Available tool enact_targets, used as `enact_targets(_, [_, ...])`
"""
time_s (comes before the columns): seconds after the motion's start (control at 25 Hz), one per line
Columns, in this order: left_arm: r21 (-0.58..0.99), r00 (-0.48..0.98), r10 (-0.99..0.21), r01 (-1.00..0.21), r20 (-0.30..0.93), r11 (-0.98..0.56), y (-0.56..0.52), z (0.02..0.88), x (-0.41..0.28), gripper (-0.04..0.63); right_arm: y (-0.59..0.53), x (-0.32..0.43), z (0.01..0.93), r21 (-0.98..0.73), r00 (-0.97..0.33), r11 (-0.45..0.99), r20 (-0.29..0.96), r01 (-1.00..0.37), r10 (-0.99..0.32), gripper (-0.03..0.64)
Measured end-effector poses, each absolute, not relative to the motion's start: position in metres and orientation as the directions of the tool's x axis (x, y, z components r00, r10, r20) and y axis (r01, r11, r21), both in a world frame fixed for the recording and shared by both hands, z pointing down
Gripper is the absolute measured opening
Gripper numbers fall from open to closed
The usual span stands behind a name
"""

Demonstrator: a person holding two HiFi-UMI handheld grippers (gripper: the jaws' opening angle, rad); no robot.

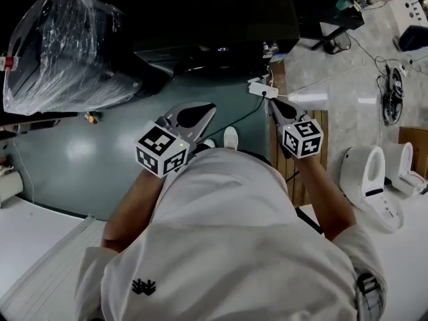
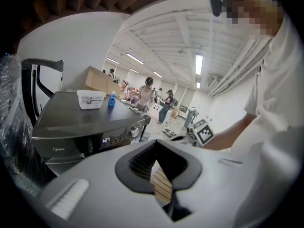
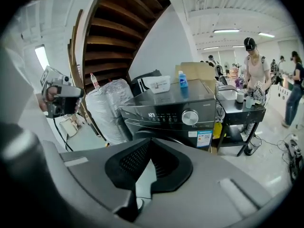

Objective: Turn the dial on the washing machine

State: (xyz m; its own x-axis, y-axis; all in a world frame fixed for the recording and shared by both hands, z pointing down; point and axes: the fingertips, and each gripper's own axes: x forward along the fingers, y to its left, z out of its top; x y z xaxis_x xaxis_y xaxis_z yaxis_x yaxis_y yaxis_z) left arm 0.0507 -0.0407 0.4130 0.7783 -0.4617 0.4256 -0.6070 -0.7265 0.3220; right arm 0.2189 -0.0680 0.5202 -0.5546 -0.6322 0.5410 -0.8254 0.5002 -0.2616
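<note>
A dark front-loading washing machine (image 3: 171, 106) stands ahead of me, its round silver dial (image 3: 190, 117) at the right end of the lit control panel. In the left gripper view the machine (image 2: 80, 122) is further off to the left, with the dial (image 2: 135, 131) small. From above, only its dark top (image 1: 214, 19) shows. My left gripper (image 1: 212, 107) and right gripper (image 1: 272, 101) are held out in front of my body, well short of the machine. Both the left gripper (image 2: 156, 148) and the right gripper (image 3: 148, 146) are shut, with nothing between the jaws.
A white box (image 3: 159, 83) and a blue bottle (image 3: 182, 79) sit on the machine's top. A plastic-wrapped bulk (image 1: 67, 45) stands to its left, a black cart (image 3: 240, 108) to its right. A power strip (image 1: 262, 89) with cables lies on the floor. White toilets (image 1: 374, 179) stand at the right; people are behind.
</note>
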Motion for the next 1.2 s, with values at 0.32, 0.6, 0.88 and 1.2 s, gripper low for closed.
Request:
enact_targets(0.32, [0.327, 0.813, -0.436, -0.563, 0.387, -0.759, -0.023, 0.394, 0.021, 0.055, -0.022, 0.172, 0.471, -0.233, -0.583, 0.550, 0.506, -0.802, -0.635, 0.002])
enact_targets(0.6, [0.346, 0.825, -0.428, -0.550, 0.370, -0.760, 0.003, 0.392, -0.016, 0.055, 0.018, 0.136, 0.433, -0.213, -0.585, 0.557, 0.465, -0.803, -0.665, 0.002])
enact_targets(0.88, [0.364, 0.844, -0.396, -0.519, 0.361, -0.774, 0.028, 0.404, -0.038, 0.055, 0.051, 0.120, 0.424, -0.217, -0.558, 0.520, 0.443, -0.826, -0.701, 0.002])
enact_targets(1.2, [0.362, 0.855, -0.370, -0.496, 0.365, -0.789, 0.045, 0.406, -0.044, 0.055, 0.063, 0.111, 0.408, -0.193, -0.549, 0.522, 0.436, -0.831, -0.713, 0.002])
